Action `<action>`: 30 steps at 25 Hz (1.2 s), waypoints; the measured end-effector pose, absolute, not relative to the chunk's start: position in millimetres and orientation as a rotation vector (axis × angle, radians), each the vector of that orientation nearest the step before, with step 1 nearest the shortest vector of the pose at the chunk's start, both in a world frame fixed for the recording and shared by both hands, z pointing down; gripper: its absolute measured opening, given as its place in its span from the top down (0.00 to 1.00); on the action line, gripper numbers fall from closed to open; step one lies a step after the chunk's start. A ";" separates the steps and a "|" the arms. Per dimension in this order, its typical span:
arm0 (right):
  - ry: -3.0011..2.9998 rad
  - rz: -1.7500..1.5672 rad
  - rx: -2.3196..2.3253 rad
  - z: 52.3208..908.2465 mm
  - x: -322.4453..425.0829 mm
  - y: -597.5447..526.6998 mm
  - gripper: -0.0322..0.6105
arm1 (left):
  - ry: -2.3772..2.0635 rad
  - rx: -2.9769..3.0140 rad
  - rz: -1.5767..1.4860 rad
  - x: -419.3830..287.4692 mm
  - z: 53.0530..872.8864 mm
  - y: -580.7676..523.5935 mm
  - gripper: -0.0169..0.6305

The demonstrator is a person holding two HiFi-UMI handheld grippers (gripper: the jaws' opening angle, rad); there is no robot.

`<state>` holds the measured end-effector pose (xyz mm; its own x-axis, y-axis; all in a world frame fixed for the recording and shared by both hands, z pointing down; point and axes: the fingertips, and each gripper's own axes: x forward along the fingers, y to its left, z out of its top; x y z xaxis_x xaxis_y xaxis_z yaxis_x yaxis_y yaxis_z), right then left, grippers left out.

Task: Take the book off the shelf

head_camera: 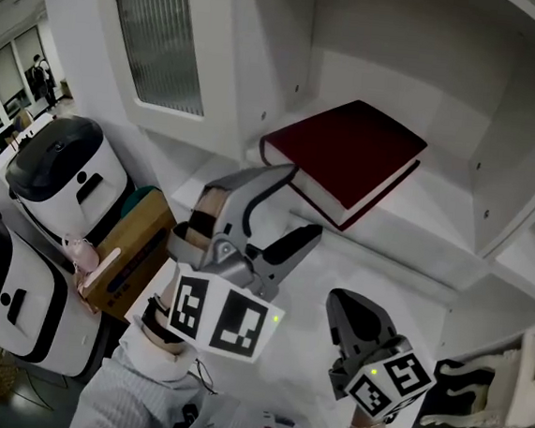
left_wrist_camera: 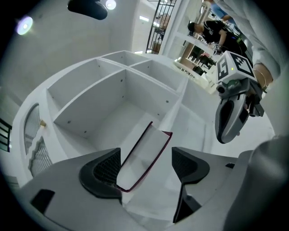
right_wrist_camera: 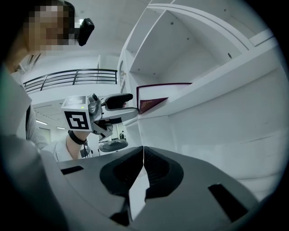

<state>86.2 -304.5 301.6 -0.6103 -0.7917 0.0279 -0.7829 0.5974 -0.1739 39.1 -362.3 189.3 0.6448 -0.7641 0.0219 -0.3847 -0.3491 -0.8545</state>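
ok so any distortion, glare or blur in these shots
Head view: dim and grey overall, yet the dark red book stands out sharply on the white shelf. Left gripper view: heavy fisheye, black corners, shelf dividers bowed, a ceiling light flaring at the top. Right gripper view: same fisheye and vignette, no motion blur.

A white shelving unit with open box compartments is filling the right of the head view, its plain walls and boards showing small peg holes. A white cabinet door with a ribbed glass panel is hanging beside it at upper left. Two rounded white-and-black machines are standing on the left, with a brown cardboard box sitting just beside them. Bright windows are glowing far off. In the left gripper view, round ceiling lights are shining. In the right gripper view, a black metal railing is running along an upper level.
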 end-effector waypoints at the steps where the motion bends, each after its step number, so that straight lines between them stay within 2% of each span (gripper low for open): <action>1: 2.762 -0.265 -1.360 302.2 86.3 -305.1 0.93 | 0.895 -1.961 -0.531 40.2 187.9 -363.3 0.43; 12: 2.735 -0.285 -1.387 304.6 100.7 -311.8 0.93 | 0.861 -1.851 -0.592 53.3 187.5 -387.4 0.37; 30: 2.696 -0.333 -1.414 314.4 117.2 -323.9 0.93 | 0.761 -1.759 -0.621 82.0 190.2 -397.4 0.40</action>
<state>117.2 -323.9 314.4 -0.5710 -0.8204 0.0306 -0.8032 0.5505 -0.2278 82.0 -397.4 190.2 0.6604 -0.7497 0.0432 -0.1933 -0.2253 -0.9549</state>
